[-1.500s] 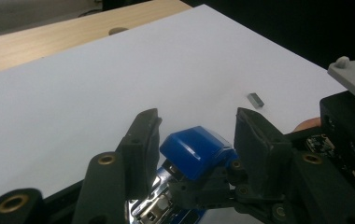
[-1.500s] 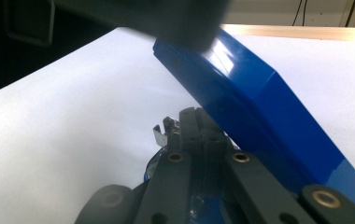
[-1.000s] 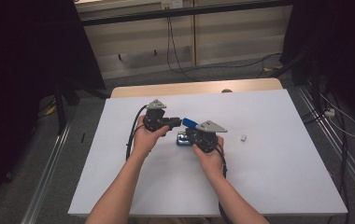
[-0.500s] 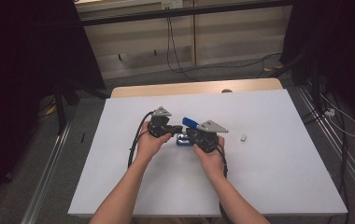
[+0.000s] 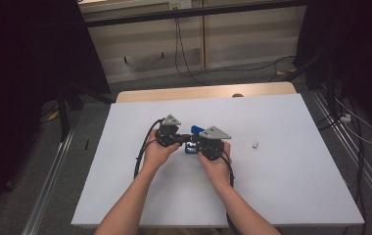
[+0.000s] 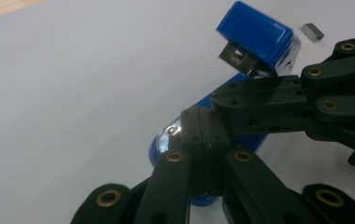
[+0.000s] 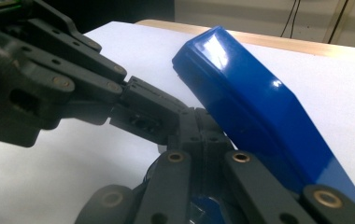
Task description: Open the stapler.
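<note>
Seen from above: a white rectangular table top (image 5: 272,196) with a strip of pale wood along its far edge, in the middle of the frame. At the centre of the frame, a small blue plastic stapler (image 5: 192,142) with its lid swung up and open, base resting on the table. Left of the stapler, the black left gripper (image 5: 180,140), held in a bare hand (image 5: 155,152) with the forearm entering from the bottom edge. Right of the stapler, the black right gripper (image 5: 194,142), held in the other hand (image 5: 215,164). Tips of both grippers meeting at the stapler. Farther right on the table, well apart, a small grey block of staples (image 5: 255,145).

From the left gripper view: own jaws pressed fully together at lower centre, tip lying against the shiny metal part of the stapler base (image 6: 175,135). Raised blue lid in the upper right, metal channel visible on its underside. Right gripper coming in from the right edge, tip just beside the left one. Staple block in the top right corner.

From the right gripper view: own jaws closed together at bottom centre, nothing visibly clamped between them. Blue lid (image 7: 255,107) slanting from upper centre to lower right, just beside the jaws. Left gripper reaching in from the upper left.
</note>
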The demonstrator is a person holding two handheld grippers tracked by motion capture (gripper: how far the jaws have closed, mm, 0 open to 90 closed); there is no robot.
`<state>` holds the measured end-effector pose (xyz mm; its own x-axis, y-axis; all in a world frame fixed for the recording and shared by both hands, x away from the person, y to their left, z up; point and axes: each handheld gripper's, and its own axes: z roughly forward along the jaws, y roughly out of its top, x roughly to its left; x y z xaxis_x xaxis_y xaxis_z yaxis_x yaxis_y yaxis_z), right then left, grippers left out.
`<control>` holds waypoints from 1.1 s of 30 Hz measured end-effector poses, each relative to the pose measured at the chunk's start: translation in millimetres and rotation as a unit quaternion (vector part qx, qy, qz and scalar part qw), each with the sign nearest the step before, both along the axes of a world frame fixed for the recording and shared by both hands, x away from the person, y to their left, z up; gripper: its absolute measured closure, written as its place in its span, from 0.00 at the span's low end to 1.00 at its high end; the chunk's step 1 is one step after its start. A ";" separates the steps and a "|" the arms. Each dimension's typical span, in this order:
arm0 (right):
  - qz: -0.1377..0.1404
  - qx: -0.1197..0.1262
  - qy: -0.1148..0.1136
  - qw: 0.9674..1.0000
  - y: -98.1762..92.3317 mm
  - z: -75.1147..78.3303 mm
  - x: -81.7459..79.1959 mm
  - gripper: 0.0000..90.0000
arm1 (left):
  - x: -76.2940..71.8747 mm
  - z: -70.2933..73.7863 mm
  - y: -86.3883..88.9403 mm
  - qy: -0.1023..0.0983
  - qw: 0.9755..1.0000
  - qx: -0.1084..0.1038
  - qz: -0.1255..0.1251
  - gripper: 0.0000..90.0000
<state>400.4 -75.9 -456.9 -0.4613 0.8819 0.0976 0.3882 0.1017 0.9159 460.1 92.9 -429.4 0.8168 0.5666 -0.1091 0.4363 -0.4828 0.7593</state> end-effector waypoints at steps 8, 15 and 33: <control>-0.018 0.003 -0.023 1.000 -3.7 9.0 -2.7 1.00 | 0.0 -3.6 -2.5 -0.002 1.000 0.021 -0.002 1.00; -0.035 -0.012 -0.035 0.999 -8.1 13.6 -5.9 1.00 | 0.8 -4.9 -1.2 0.007 1.000 0.015 0.006 1.00; -0.060 -0.036 -0.037 0.997 -36.6 23.3 -13.9 1.00 | 0.1 -3.1 -1.8 0.000 0.999 0.038 -0.002 1.00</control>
